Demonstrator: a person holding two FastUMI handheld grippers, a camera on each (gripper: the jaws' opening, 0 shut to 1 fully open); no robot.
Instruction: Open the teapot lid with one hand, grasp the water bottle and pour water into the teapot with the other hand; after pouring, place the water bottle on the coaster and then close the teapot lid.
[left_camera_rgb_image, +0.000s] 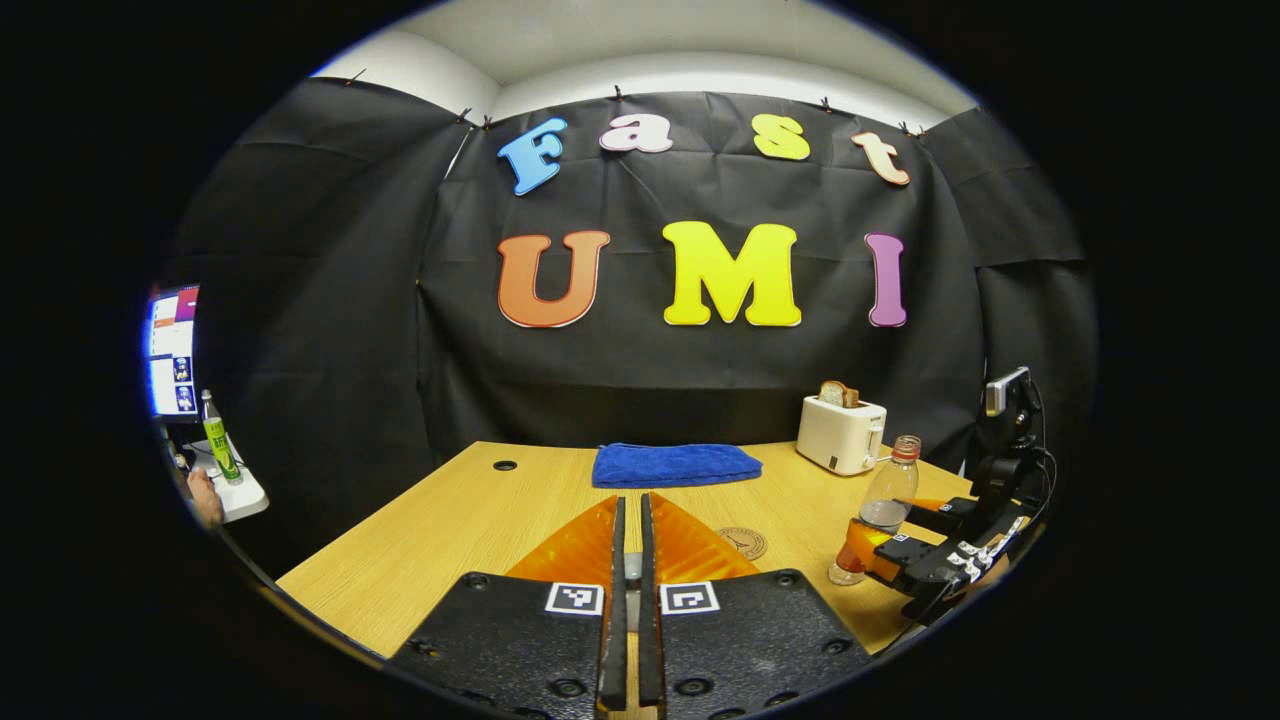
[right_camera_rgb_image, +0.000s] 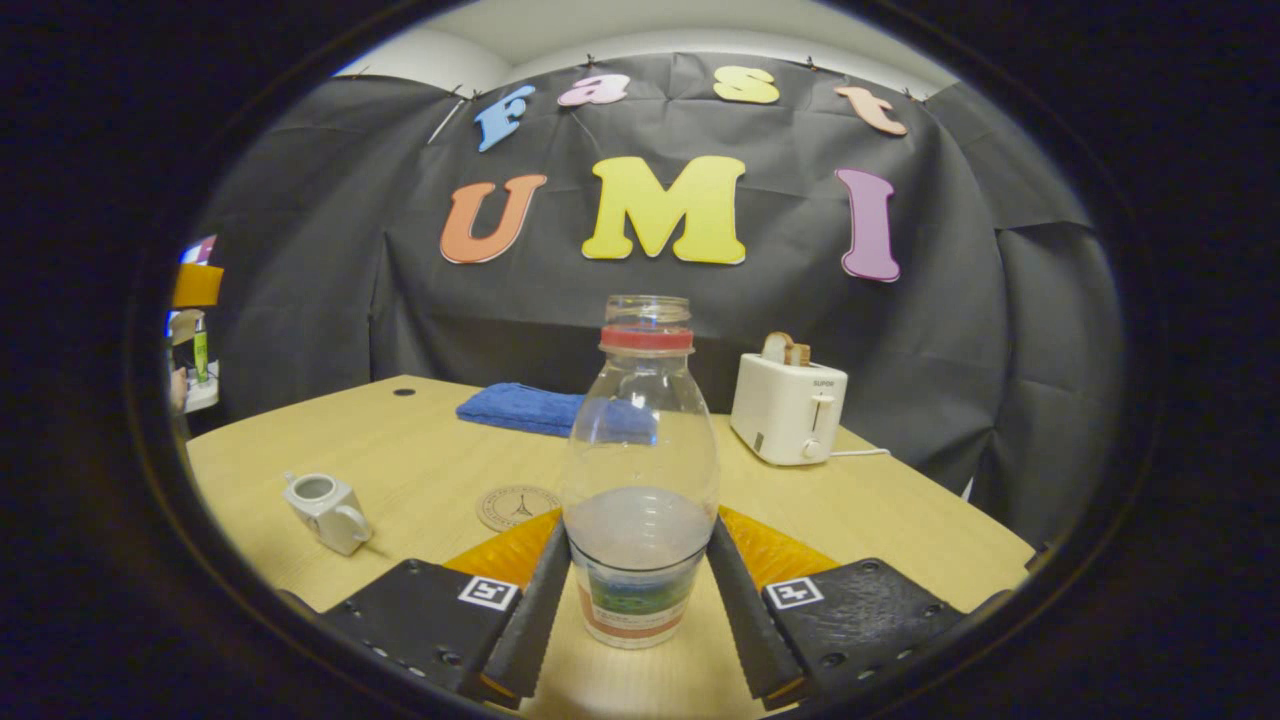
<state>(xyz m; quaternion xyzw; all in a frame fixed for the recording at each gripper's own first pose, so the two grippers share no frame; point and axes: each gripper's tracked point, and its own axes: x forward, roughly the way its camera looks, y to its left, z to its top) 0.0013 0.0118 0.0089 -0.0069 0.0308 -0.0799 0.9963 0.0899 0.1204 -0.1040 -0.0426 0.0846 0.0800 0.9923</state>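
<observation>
Bottle (right_camera_rgb_image: 640, 470), uncapped and part full, stands upright at centre frame on the table (right_camera_rgb_image: 900, 520), pinched between the right gripper (right_camera_rgb_image: 640, 580) fingers; coaster (right_camera_rgb_image: 515, 507) behind-left, lidless teapot (right_camera_rgb_image: 325, 512) far left; left gripper (left_camera_rgb_image: 630, 600) pressed nearly together, holding a small lid.

My right gripper (right_camera_rgb_image: 640, 600) clamps the water bottle (right_camera_rgb_image: 640, 470) low on both sides — bottle upright on the table (right_camera_rgb_image: 900, 510), uncapped, partly filled. Coaster (right_camera_rgb_image: 517, 507) just behind-left. Teapot (right_camera_rgb_image: 325, 511) further left, lid off. Toaster (right_camera_rgb_image: 787, 408) and blue towel (right_camera_rgb_image: 520, 408) at back.
</observation>
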